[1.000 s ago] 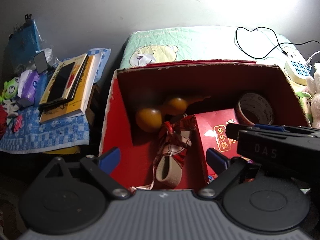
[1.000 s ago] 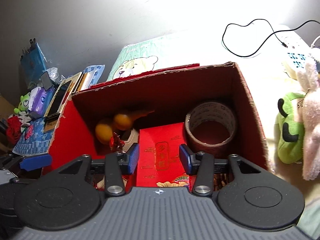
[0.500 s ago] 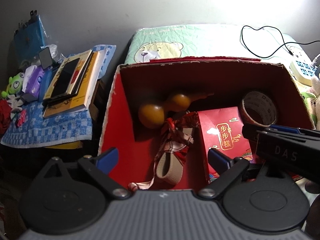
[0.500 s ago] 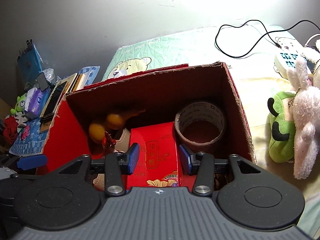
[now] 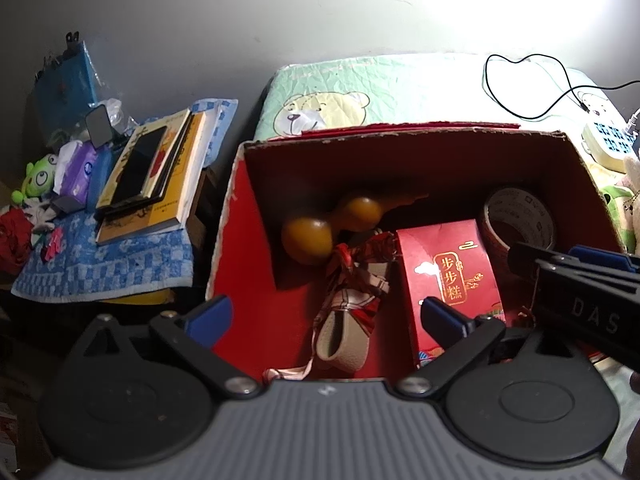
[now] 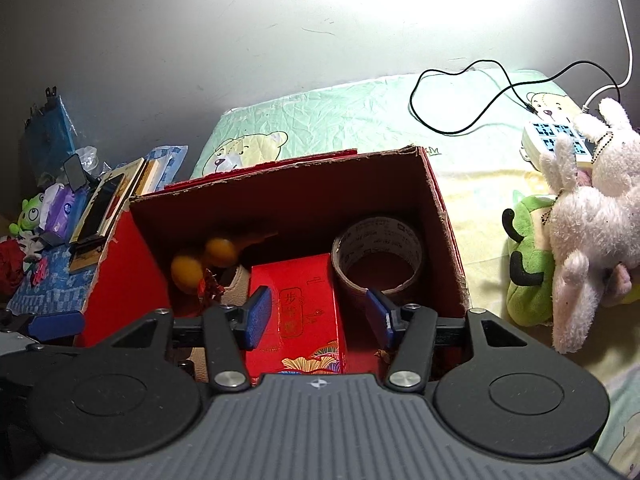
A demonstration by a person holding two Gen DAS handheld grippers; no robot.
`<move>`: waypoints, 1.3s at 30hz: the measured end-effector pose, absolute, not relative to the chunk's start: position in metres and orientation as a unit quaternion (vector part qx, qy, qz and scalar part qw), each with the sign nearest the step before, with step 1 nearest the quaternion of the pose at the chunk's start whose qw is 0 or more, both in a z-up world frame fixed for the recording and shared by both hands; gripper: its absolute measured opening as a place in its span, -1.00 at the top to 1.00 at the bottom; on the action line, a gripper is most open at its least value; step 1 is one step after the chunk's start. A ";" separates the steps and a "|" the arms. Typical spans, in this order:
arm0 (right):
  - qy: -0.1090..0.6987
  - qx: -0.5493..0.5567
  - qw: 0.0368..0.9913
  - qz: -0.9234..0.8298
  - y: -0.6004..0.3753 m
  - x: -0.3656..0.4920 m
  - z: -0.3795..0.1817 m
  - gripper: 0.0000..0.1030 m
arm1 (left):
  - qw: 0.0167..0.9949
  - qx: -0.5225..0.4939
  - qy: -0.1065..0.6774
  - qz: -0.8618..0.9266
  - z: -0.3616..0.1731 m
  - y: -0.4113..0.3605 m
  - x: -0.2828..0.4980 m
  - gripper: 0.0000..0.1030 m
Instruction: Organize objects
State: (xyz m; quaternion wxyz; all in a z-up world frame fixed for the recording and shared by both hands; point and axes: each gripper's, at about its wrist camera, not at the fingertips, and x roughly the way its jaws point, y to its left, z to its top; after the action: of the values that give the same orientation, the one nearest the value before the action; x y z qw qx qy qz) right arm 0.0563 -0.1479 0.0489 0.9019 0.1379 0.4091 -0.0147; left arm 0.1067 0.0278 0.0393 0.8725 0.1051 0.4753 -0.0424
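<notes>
With both the right gripper (image 6: 318, 316) and left gripper (image 5: 326, 318) hovering spread and empty above the cardboard box (image 6: 444, 216), the right fingers (image 6: 258, 316) are best lowering squarely astride the red packet (image 6: 298, 304), clear of the tape roll (image 6: 378, 256) at its 2 o'clock.

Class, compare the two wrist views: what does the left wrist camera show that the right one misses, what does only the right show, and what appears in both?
Only the left wrist view shows the right gripper from the side, reaching in over the box, and the cream pouch with a plaid ribbon in full. Only the right wrist view shows the white plush rabbit whole, lying on the green plush toy. Both show the red cardboard box, the orange gourd, the red gift packet, the tape roll and the stacked books.
</notes>
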 end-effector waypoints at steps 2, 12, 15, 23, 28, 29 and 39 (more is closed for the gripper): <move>0.406 0.137 0.903 -0.010 -0.145 0.053 0.052 -0.07 | 0.870 0.099 0.481 -0.045 0.041 0.030 0.105 -0.95; 0.413 0.153 0.898 0.013 -0.142 0.037 0.065 -0.18 | 0.872 0.097 0.478 -0.034 0.058 0.036 0.082 -0.95; 0.420 0.153 0.895 0.016 -0.142 0.030 0.070 -0.19 | 0.868 0.095 0.487 -0.029 0.059 0.036 0.075 -0.95; 0.436 0.149 0.887 0.037 -0.150 0.010 0.074 -0.20 | 0.839 0.081 0.538 -0.001 0.058 0.031 0.061 -0.96; 0.463 0.162 0.870 0.043 -0.162 -0.001 0.064 -0.20 | 0.823 0.078 0.562 -0.001 0.052 0.025 0.048 -0.97; 0.468 0.163 0.867 0.046 -0.164 -0.003 0.063 -0.20 | 0.821 0.078 0.565 0.001 0.050 0.023 0.045 -0.97; 0.486 0.176 0.853 0.074 -0.174 -0.022 0.051 -0.22 | 0.799 0.075 0.596 0.022 0.036 0.008 0.018 -0.97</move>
State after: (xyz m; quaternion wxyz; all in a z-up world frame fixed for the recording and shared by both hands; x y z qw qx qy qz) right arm -0.0225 -0.1745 0.0511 0.8529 0.1758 0.4861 0.0737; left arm 0.0179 0.0081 0.0357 0.7993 0.0747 0.5959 0.0219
